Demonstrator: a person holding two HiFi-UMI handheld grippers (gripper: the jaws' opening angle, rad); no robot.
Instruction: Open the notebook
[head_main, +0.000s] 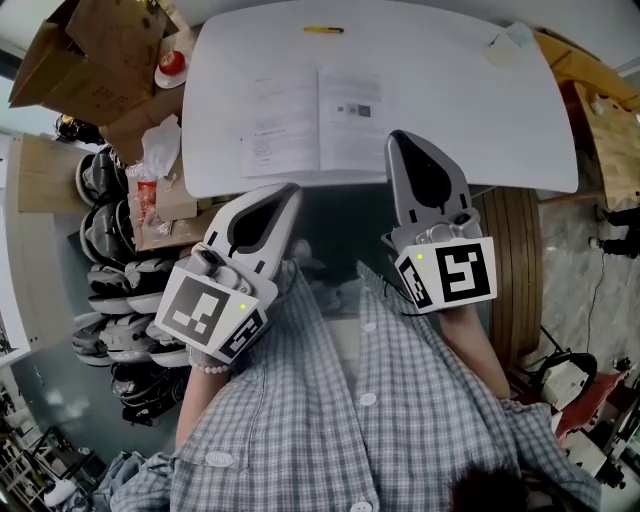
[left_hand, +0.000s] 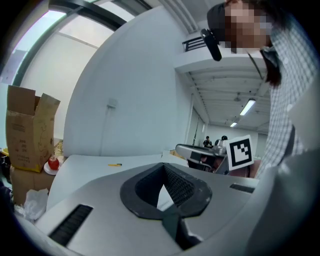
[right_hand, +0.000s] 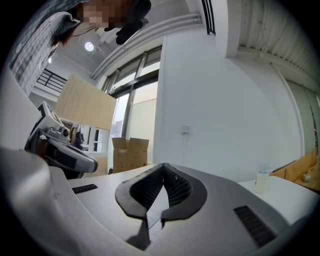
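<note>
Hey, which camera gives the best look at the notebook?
The head view: the notebook lies open on the table, both pages in full. In the gripper views the shut left tongs and right tongs block it; only a pale sliver, perhaps a page, shows through each gap.

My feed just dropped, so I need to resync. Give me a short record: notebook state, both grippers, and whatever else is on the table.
notebook: lying open and flat on the white table, pages up
left gripper: fingers shut, empty, at the table's near edge
right gripper: fingers shut, empty, by the notebook's right page
other items: yellow pen at the far edge; small white bottle in the far right corner
task: looks done
</note>
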